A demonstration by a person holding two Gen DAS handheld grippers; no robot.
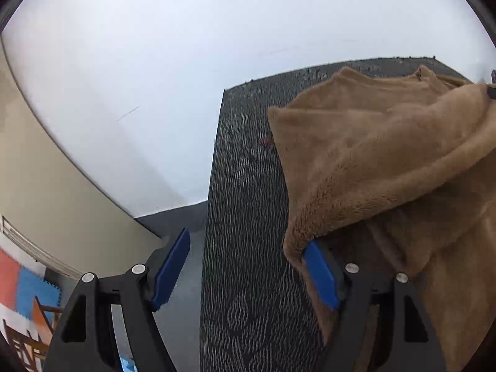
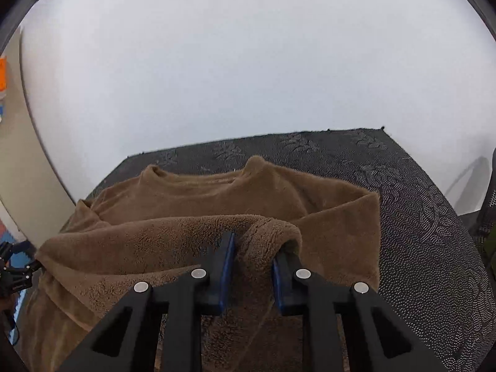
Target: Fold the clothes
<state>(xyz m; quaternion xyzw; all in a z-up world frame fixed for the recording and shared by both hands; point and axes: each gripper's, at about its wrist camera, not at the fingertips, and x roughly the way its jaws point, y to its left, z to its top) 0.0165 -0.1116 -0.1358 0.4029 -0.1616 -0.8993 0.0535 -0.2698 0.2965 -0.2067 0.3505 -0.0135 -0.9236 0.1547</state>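
A brown fleece sweater (image 2: 217,192) lies on a dark patterned mat (image 2: 418,217), its collar toward the far edge. Its near part is folded up and back over itself. My right gripper (image 2: 254,248) is shut on a bunched fold of the sweater's near edge, and fleece fills the gap between the blue pads. My left gripper (image 1: 246,241) stands open at the sweater's (image 1: 387,155) left side. Only bare mat (image 1: 245,186) shows between its fingers. The fleece edge drapes over the outer side of its right finger (image 1: 321,276).
The mat covers a table against a white wall (image 2: 248,62). The table's left edge (image 1: 207,248) drops to a grey floor, with coloured foam tiles (image 1: 28,288) and a wooden frame at the lower left. A dark chair back (image 2: 488,217) stands at the right.
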